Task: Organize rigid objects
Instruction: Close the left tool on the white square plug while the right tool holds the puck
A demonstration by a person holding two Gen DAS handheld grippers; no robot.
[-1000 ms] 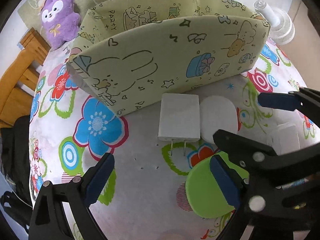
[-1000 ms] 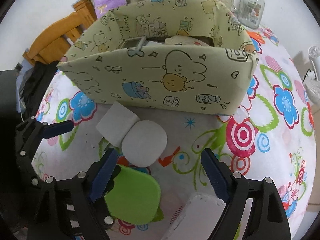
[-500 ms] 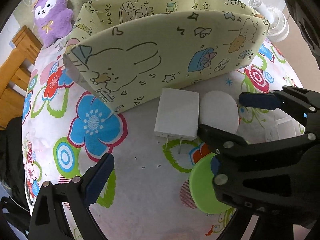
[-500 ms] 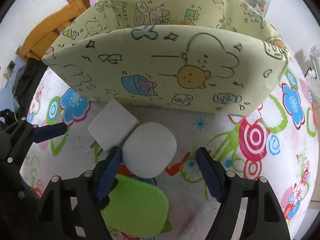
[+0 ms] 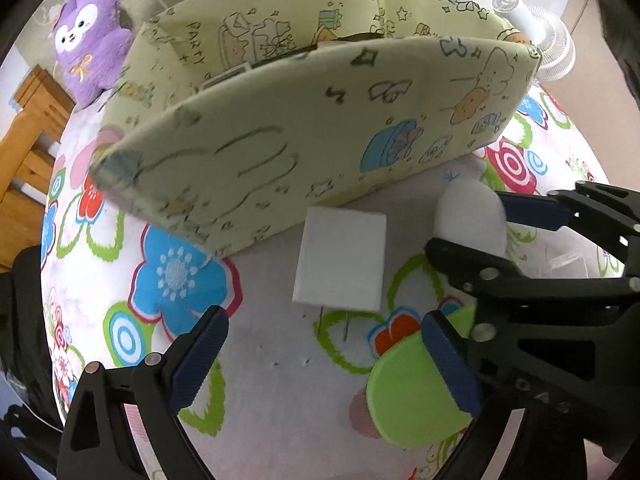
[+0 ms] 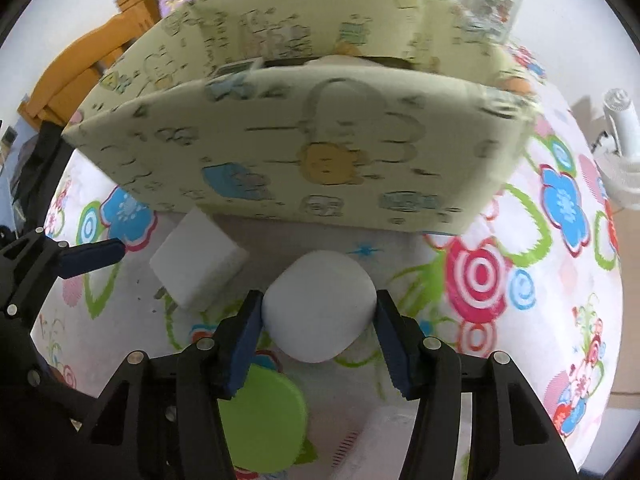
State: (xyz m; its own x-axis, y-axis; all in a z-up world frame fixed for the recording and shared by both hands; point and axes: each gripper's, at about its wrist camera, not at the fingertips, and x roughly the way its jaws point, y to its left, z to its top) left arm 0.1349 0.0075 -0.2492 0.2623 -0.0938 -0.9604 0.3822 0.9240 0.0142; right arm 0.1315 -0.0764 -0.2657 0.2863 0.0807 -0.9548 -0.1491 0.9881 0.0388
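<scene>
right claw (image 6: 318, 316) closing on the white rounded case (image 6: 320, 304), pads touching both sides; left claw (image 5: 320, 356) wide, empty, over the white charger (image 5: 340, 258).

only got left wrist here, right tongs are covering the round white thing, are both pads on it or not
Observer: Yes. The right wrist view shows the right tongs closing, with the white case between them and a pad against each side.
Operator: anything behind the box i cant see
Observer: A glass jar with a green lid stands behind the right corner of the box.
Operator: whats hidden under the right tongs next to the green disc
Observer: A white block lies on the cloth just right of the green disc.
</scene>
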